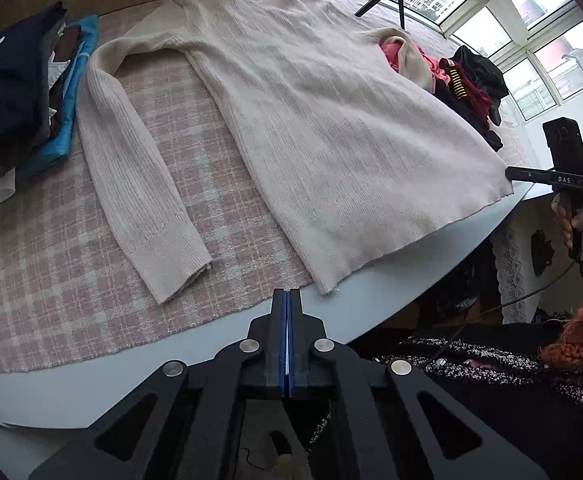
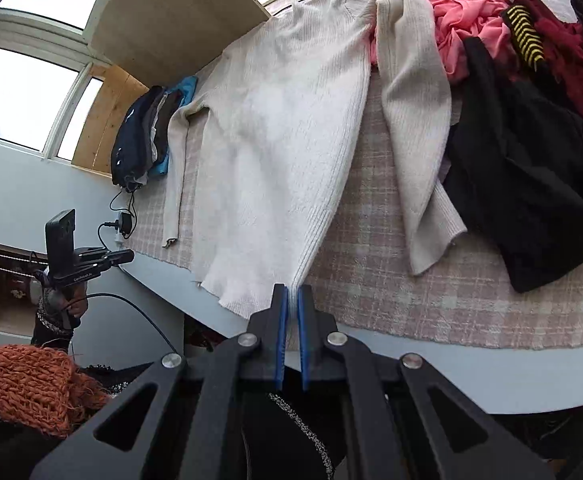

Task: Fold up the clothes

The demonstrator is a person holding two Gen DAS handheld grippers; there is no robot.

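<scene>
From the left wrist camera, the cream sweater (image 1: pixel 311 120) lay spread flat, front down or up I could not tell, on the pink checked cloth (image 1: pixel 51 260) that covered the table. One sleeve ran down beside the body toward the near edge; the hem reached the cloth's front border. The left gripper (image 1: pixel 287 294) hovered just short of that hem's near corner, its blue-lined jaws pressed together on nothing. Left of the sweater sat a stack of folded clothes (image 1: pixel 19 100); beyond its far shoulder, an unsorted pile (image 1: pixel 467 80).

From the right wrist camera, the right gripper (image 2: pixel 291 292) sat at the hem's other corner, jaws nearly together with a slim gap — the knit edge seemed to touch the tips, but whether it was pinched was not clear. The second sleeve (image 2: pixel 415 120) draped beside the sweater's body, partly over the pile.

The sweater looked soft, limp and fairly light, a ribbed knit that would stretch and sag rather than hold shape. Sensible holds would be the two hem corners or the shoulder seams — lifted evenly, so the body did not drag the cloth.
</scene>
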